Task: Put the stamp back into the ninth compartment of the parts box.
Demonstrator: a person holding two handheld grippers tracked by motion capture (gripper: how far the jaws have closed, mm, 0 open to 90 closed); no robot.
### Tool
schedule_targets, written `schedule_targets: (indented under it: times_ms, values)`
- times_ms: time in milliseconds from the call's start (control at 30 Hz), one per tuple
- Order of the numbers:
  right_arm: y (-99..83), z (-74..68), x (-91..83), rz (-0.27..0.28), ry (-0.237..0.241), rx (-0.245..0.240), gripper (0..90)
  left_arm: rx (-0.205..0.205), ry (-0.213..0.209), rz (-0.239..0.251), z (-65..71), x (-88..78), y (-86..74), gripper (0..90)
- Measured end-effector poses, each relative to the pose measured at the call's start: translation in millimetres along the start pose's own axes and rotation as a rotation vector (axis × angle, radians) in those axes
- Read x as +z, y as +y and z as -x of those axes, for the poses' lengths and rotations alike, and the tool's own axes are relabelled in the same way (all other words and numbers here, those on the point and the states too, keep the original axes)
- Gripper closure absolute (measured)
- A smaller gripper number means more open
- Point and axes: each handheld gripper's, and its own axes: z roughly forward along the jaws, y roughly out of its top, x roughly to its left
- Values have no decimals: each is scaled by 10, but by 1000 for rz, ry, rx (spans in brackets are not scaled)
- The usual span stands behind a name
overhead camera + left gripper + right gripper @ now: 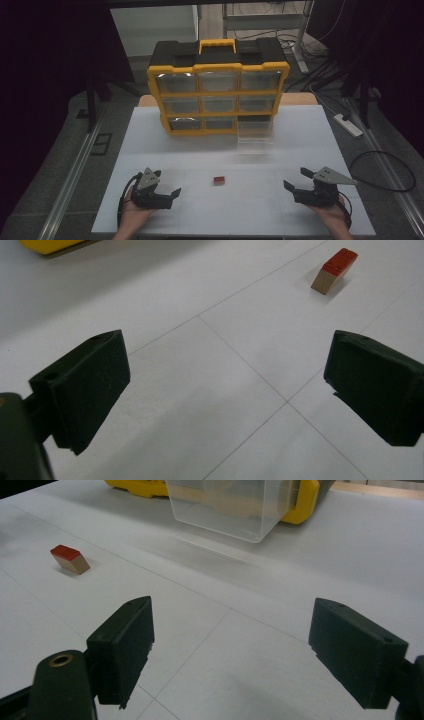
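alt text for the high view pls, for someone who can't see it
A small red-topped block lies on a white table between two hand-held tongs, the left tongs and the right tongs, both open and empty. Behind it stands a yellow and black drawer organizer, its bottom-right clear drawer pulled out.

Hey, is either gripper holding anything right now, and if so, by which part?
Nothing is held. The left gripper and right gripper are both open, and the red-topped block lies untouched between them.
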Motion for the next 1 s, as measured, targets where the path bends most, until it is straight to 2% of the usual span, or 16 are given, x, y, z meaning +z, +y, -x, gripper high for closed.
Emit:
schedule_targets:
  times_ms: [467, 533, 700, 833, 1000]
  values:
    - [-8, 17, 43, -18, -7, 0, 184, 9, 3, -8, -13, 25, 19, 49]
    - [-5, 10, 39, -13, 7, 20, 184, 14, -1, -12, -2, 25, 16, 48]
    - [22, -16, 40, -13, -2, 7, 186, 13, 0, -5, 9, -2, 10, 49]
    - [42, -30, 67, -14, -2, -7, 188, -6, -5, -1, 8, -28, -4, 50]
    - [45, -30, 95, -21, 1, -19, 189, 0, -1, -12, 8, -11, -3, 50]
